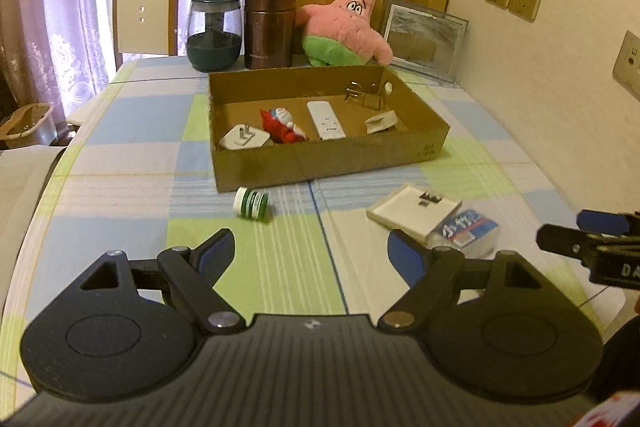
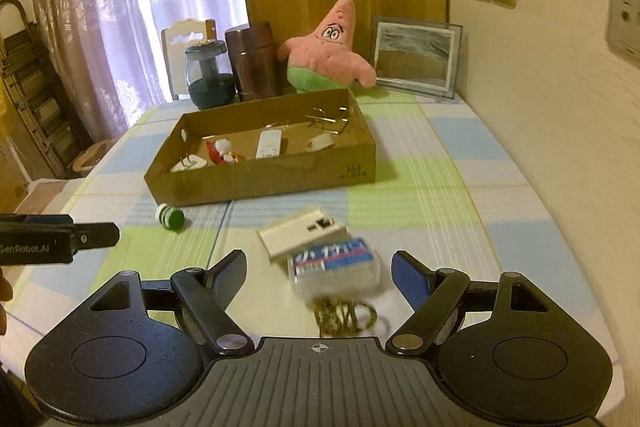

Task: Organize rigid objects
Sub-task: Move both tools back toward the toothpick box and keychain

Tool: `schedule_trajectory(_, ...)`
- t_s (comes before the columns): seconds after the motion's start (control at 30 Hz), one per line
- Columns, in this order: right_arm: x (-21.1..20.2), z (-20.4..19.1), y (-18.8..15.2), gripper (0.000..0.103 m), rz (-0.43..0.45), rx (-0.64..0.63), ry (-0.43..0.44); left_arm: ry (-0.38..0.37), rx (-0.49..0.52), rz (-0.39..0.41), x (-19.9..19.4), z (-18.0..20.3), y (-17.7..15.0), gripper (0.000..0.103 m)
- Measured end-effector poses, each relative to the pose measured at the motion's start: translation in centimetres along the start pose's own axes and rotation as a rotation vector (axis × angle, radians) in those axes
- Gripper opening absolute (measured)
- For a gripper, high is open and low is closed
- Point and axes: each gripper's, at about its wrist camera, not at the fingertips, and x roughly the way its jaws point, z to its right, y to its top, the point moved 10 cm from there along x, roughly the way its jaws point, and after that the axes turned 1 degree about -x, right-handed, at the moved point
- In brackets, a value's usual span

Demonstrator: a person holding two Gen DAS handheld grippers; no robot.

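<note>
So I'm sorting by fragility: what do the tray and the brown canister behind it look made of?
The tray looks like plain corrugated cardboard: matte brown, folded walls. The brown canister seems metal with a glossy coppery finish, judging by its sheen, though coated plastic is possible.

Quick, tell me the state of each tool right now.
Left tool: open, holding nothing, above the tablecloth.
Right tool: open, holding nothing; a clear packet lies on the table between its fingers, untouched.
</note>
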Motion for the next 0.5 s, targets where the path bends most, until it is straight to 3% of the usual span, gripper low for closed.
schedule_trajectory(0.23, -1.4, -0.1, -3.7, 0.077, -0.017, 0.009, -0.011, 0.015, 0.001, 0.004, -1.4, -0.1, -1.6, 0.081)
schedule_trajectory(0.5, -0.8, 0.5, -5.2, 0.077, -0.03, 0.012, -0.027, 0.023, 0.02, -0.013, -1.2, 0.4, -2.9, 0.081)
